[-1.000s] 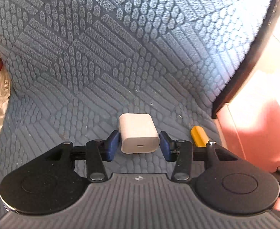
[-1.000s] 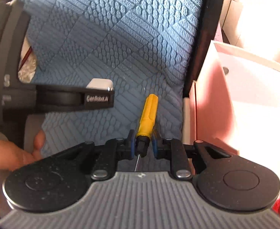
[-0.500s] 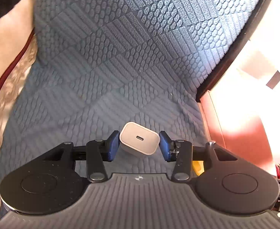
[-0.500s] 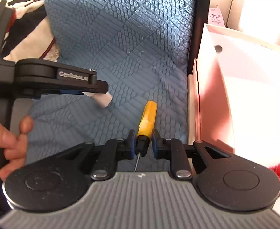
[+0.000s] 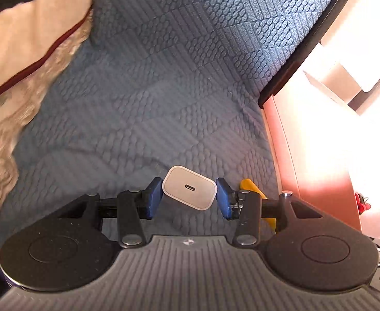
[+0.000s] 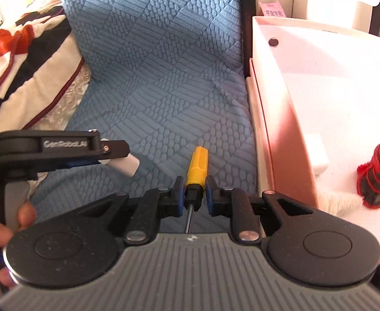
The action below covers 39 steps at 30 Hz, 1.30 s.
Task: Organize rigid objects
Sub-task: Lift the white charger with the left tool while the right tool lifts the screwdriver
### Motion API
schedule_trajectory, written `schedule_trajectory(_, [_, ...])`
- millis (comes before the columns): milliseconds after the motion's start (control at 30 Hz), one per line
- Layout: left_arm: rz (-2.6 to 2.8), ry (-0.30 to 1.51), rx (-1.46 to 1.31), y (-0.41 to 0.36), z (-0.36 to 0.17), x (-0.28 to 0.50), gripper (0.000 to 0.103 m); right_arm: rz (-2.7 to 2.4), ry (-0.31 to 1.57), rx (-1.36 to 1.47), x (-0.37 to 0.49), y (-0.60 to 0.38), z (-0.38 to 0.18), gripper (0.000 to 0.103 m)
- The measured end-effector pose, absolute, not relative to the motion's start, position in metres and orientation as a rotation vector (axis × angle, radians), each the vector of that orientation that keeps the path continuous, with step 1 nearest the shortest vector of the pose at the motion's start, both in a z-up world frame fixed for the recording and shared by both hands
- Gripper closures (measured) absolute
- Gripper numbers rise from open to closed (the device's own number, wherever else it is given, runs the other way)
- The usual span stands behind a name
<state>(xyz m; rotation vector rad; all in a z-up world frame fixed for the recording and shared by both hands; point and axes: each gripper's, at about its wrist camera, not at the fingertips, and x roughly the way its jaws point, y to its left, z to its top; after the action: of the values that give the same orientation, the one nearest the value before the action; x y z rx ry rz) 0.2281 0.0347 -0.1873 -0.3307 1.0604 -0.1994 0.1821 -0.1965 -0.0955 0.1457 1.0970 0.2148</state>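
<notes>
blue quilted cushion (image 6: 164,77) with bare room ahead, bounded right by a dark frame edge (image 6: 245,26) and a pink bin (image 6: 272,140)
left gripper (image 5: 189,198) grasps a white charger (image 5: 190,191) above the cushion; right gripper (image 6: 193,194) is clenched on a yellow screwdriver (image 6: 197,165) just beside the bin wall. patterned bedding (image 6: 29,59) crowds the left; a red-and-black object (image 6: 376,181) lies in the bin.

- Left wrist camera looked steeply down, close over the blue quilted cushion (image 5: 164,90).
- Right wrist camera faced likewise, sharing the cushion and the pink box (image 6: 280,108).
</notes>
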Motion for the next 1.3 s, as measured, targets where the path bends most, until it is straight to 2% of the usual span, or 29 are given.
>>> schedule_trajectory(400, [-0.175,1.071,-0.402,0.04,-0.189,0.215,0.052,0.245,1.144,0.149,0.176,-0.198,-0.107,0.083])
schedule_trajectory(700, [-0.17,1.062,-0.401,0.048,-0.19,0.225,0.052,0.21,1.122,0.232,0.177,-0.206,-0.11,0.079])
schedule_trajectory(833, [-0.17,1.065,-0.415,0.051,-0.19,0.226,0.052,0.245,1.153,0.238,0.182,-0.201,-0.116,0.072])
schedule_trajectory(1033, [-0.169,1.074,-0.448,0.054,-0.193,0.229,0.052,0.185,1.137,0.148,0.185,-0.187,-0.125,0.072])
schedule_trajectory(1300, [-0.165,1.075,-0.448,0.054,-0.194,0.234,0.052,0.183,1.128,0.212,0.185,-0.192,-0.136,0.072])
